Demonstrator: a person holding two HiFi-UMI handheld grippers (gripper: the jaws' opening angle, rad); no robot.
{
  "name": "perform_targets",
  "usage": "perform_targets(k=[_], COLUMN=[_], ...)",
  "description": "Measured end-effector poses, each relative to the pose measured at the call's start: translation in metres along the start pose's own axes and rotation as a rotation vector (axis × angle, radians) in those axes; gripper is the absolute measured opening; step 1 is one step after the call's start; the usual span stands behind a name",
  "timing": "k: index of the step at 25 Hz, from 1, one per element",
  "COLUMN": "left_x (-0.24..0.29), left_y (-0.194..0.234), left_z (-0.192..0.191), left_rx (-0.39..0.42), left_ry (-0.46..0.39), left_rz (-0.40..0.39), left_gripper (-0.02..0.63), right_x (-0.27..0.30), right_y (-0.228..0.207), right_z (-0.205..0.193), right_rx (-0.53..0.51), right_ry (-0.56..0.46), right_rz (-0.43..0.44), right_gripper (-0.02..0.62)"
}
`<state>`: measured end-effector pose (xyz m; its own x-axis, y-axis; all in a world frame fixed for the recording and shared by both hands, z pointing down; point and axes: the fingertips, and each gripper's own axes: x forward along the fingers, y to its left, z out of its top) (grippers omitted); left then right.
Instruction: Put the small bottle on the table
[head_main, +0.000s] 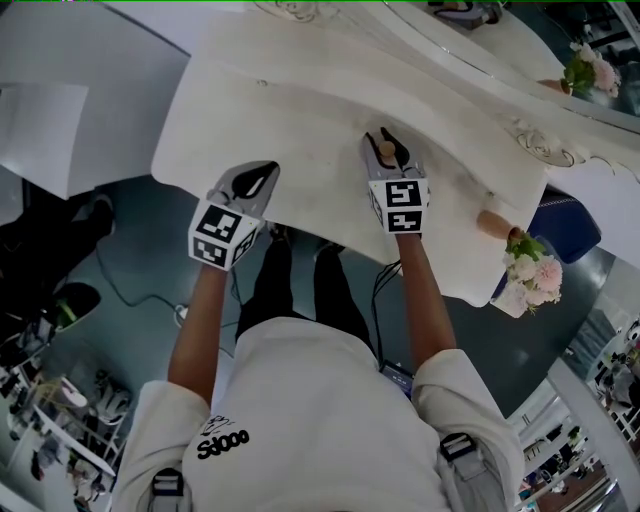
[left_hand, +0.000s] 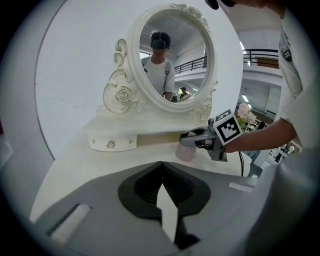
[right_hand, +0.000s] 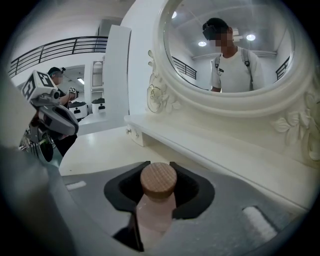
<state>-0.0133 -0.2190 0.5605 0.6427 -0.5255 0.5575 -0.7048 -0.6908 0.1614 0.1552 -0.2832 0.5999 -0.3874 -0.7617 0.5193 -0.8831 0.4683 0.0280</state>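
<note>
Right gripper view: right tongs (right_hand: 159, 164) clasp small bottle (right_hand: 156, 210), base apparently on surface (right_hand: 100, 150); left tongs (left_hand: 161, 164) closed, empty; avoid tipping it.

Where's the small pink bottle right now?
The small bottle sits between the jaws of the right gripper, right of centre in the head view, over the table.

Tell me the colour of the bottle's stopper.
The bottle has a light wood-brown stopper; the right gripper view shows it best.
</note>
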Motion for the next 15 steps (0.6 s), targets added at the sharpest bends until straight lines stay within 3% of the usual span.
perform_targets(k=[4, 15], left_x=[-0.012, -0.045], left_y=[-0.003, -0.006], left_z=[0.002, 0.029], left_rx=[0.005, 0.029], left_ry=[-0.021, -0.101], left_rz=[-0.006, -0.043], left_gripper=[0.018, 0.018], right_x=[-0.009, -0.085], right_y=[-0.004, -0.018], right_z=[0.0, 0.038], right_rx=[0.037, 0.102], right_ry=[0.025, -0.01], right_rz=[-0.014, -0.12], right_gripper=[0.178, 0.199])
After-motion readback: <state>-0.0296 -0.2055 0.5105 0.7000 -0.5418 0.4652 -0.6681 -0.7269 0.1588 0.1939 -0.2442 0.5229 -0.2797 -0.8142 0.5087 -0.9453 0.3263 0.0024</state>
